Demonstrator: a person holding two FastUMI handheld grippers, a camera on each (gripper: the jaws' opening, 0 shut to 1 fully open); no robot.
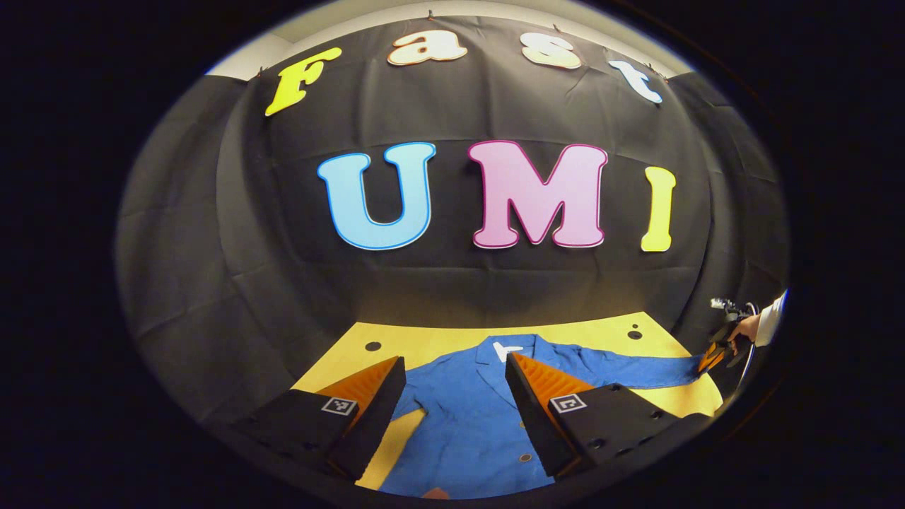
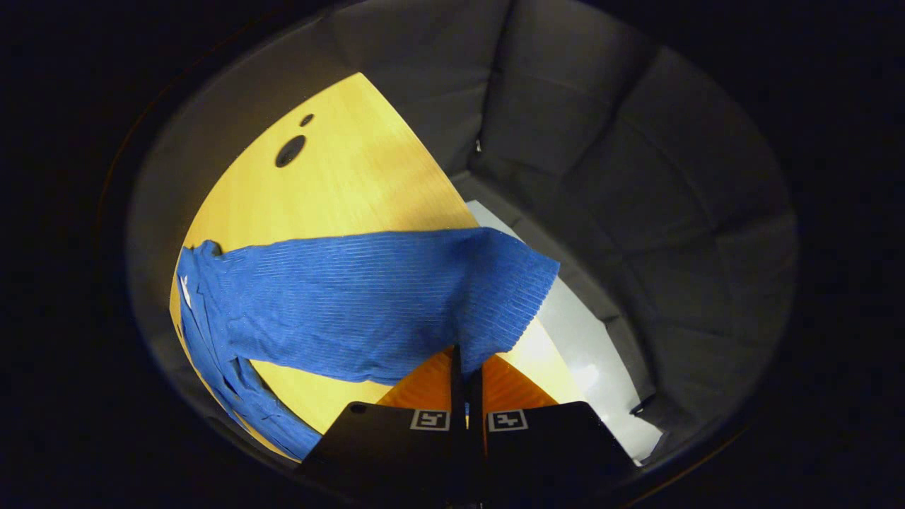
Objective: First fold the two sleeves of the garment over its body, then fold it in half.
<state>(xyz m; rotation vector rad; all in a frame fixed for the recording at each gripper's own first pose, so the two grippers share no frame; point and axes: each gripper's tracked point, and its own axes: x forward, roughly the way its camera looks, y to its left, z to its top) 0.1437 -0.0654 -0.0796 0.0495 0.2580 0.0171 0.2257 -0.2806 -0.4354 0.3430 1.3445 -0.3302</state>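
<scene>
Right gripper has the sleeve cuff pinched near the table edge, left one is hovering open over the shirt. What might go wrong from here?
1. The right gripper pinches the sleeve only near its cuff edge; the fabric may slip out mid-fold.
2. The left gripper hangs open above the shirt body, pinning nothing, so pulling the sleeve may drag the whole garment across the table.
3. The cuff overhangs the table edge, so a dropped sleeve might hang off it.

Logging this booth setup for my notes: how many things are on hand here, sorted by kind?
Shirt: 1
Table: 1
Claws, left and right: 2
Holes in the table, the larger two: 2
Total: 6
</scene>
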